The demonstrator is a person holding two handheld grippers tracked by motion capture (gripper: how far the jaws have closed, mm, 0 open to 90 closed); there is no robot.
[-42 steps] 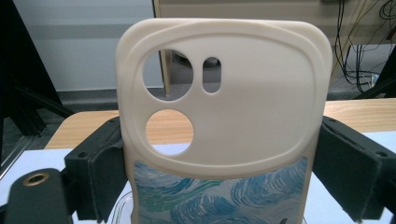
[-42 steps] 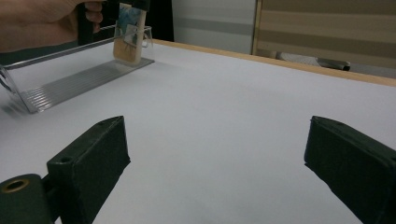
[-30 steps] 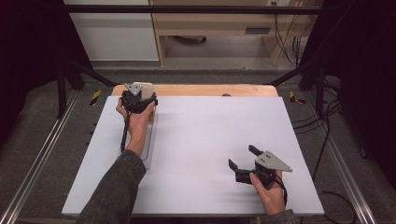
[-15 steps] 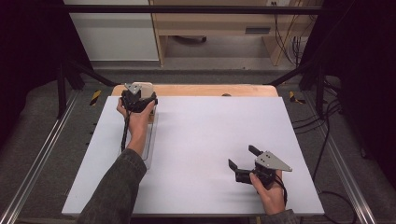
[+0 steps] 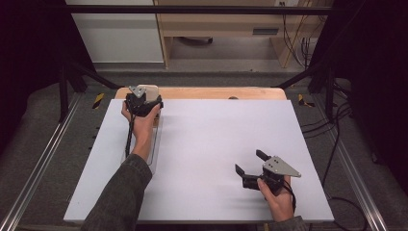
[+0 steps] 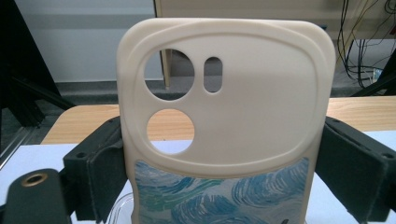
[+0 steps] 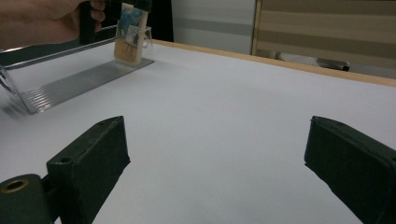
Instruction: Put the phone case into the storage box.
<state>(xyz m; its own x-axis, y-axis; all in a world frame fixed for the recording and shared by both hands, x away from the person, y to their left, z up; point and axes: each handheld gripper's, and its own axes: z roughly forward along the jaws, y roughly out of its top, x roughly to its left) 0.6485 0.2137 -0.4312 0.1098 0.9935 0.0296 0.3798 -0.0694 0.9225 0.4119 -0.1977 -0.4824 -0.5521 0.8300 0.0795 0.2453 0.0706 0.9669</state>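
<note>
A cream phone case (image 6: pixel 224 121) with camera cut-outs and a blue swirl print stands upright between the jaws of my left gripper (image 6: pixel 224 186), which is shut on its two sides. In the high view that gripper (image 5: pixel 143 103) is at the far left of the white board, over the far end of a clear ridged plastic stand (image 5: pixel 155 144). From the right gripper view the phone case (image 7: pixel 130 35) rests on the stand (image 7: pixel 74 84). My right gripper (image 5: pixel 250 166) lies open near the front right, its jaws wide apart with nothing between them.
A white board (image 5: pixel 216 144) covers the wooden table (image 5: pixel 202 93), whose bare strip shows along the far edge. A dark pen-like object (image 7: pixel 313 60) lies on that strip. Metal frame rails and cables surround the table.
</note>
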